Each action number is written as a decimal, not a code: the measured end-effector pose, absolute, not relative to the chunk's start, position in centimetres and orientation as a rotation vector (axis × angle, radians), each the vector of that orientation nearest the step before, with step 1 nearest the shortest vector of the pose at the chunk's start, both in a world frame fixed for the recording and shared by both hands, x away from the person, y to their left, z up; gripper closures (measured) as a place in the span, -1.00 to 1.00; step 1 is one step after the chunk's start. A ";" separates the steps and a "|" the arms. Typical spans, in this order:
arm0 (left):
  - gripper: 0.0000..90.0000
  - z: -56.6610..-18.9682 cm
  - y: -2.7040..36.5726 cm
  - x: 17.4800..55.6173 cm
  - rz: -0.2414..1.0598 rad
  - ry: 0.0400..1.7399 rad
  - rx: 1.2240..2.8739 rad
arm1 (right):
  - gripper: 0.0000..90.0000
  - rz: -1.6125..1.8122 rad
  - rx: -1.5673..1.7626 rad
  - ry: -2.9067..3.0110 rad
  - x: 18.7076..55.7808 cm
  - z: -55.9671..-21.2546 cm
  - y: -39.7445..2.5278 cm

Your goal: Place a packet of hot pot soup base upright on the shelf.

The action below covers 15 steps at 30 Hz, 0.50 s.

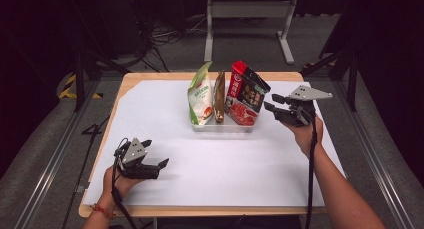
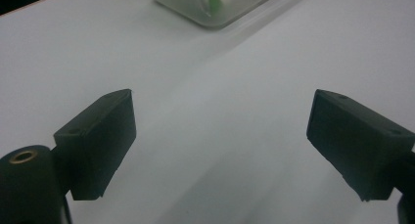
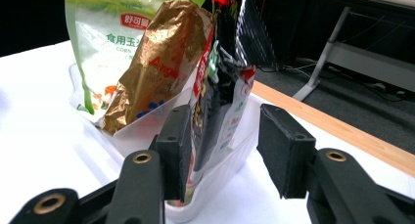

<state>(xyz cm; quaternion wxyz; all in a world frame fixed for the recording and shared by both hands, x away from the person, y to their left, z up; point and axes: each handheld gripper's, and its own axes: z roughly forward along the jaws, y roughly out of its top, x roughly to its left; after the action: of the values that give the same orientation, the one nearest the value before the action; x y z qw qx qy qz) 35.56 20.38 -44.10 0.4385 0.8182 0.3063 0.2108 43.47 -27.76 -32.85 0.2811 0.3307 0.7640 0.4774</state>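
Your right tongs reach the red pouch.
Both tongs gape, right straddling the pouch's edge in the tray; left tongs hover over the worktop.

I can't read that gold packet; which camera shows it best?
The right gripper view: the gold packet stands close, its lettering partly readable. The high view shows it small and edge-on between two bags. The left gripper view catches just a tray corner.

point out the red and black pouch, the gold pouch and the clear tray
red and black pouch [image 1: 246, 94], high view, on its printed front face
gold pouch [image 3: 154, 67], right gripper view, on its crinkled front
clear tray [image 1: 220, 127], high view, on its near wall
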 end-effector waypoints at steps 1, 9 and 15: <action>-0.74 -44.1 20.4 35.6 0.524 0.760 2.033 | 0.25 1.275 0.884 2.047 43.4 -32.9 -27.8; -0.74 -44.1 20.4 35.5 0.525 0.759 2.033 | 0.23 1.247 0.878 2.057 42.7 -33.6 -28.4; -0.74 -44.1 20.3 35.5 0.531 0.752 2.035 | 0.13 1.221 0.862 2.065 42.2 -34.0 -28.9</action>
<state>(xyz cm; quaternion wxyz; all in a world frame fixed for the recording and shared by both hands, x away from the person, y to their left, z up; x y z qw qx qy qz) 35.54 20.28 -44.07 0.4387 0.8188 0.3024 0.2135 42.24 -28.89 -33.99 0.2918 0.3234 0.7748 0.4582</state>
